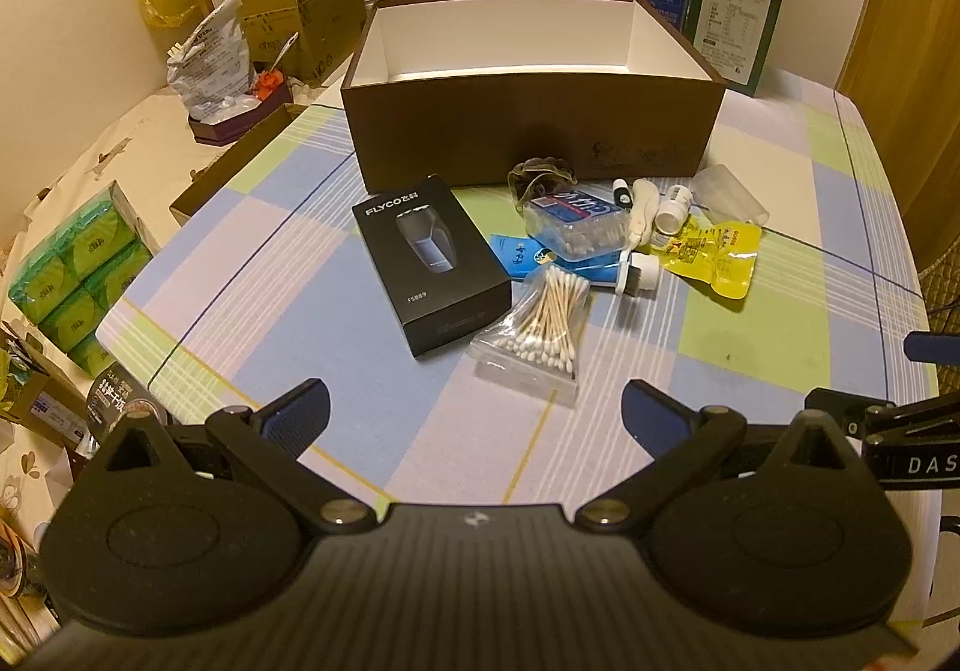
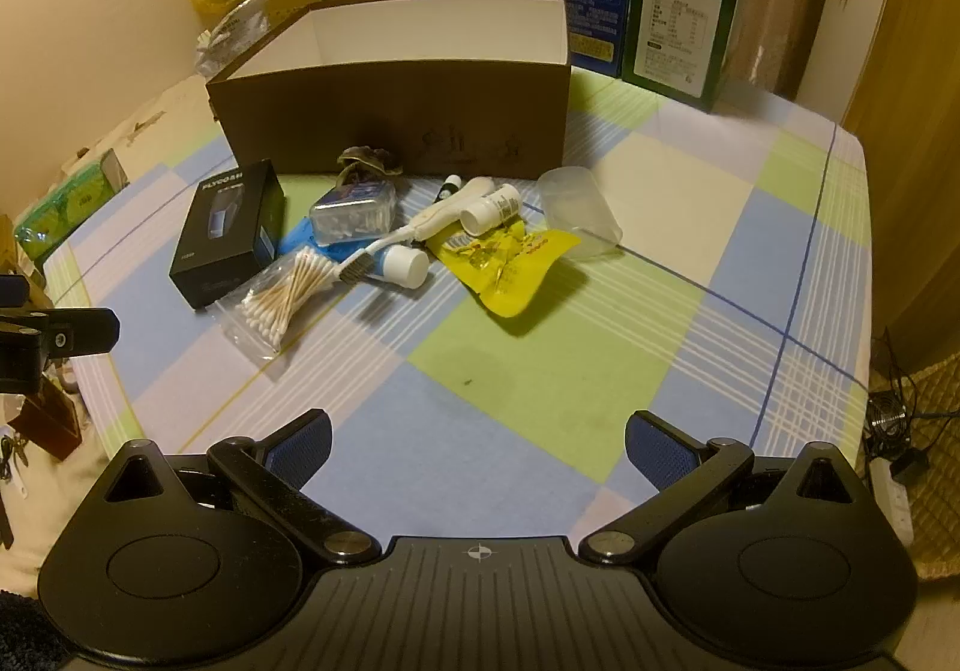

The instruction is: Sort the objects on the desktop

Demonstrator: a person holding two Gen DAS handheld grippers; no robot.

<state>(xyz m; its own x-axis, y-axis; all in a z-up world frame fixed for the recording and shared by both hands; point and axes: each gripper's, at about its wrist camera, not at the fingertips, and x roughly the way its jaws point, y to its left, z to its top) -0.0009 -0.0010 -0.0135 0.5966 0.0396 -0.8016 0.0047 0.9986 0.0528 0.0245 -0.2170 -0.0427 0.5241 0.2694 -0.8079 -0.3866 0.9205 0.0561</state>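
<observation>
- The left claw (image 1: 477, 419) is spread wide, with nothing between its blue pads. It hangs above the near part of the bench (image 1: 750, 371).
- The right claw (image 2: 478, 449) is spread wide too, and holds nothing.
- A big brown box (image 1: 528, 131) sits at the back of the bench. It is open on top and white inside.
- A pile of small things lies just in front of the box.
- A black shaver box (image 1: 429, 263) lies flat on the left of the pile.
- A bag of cotton swabs (image 1: 540, 329) lies nearest the left claw, beside the shaver box.
- A toothbrush (image 2: 420, 230) lies across a blue tube (image 2: 390, 260) with a white cap.
- A yellow pouch (image 2: 510, 266) lies on the right, touching a clear cup (image 2: 579, 209) on its side.
</observation>
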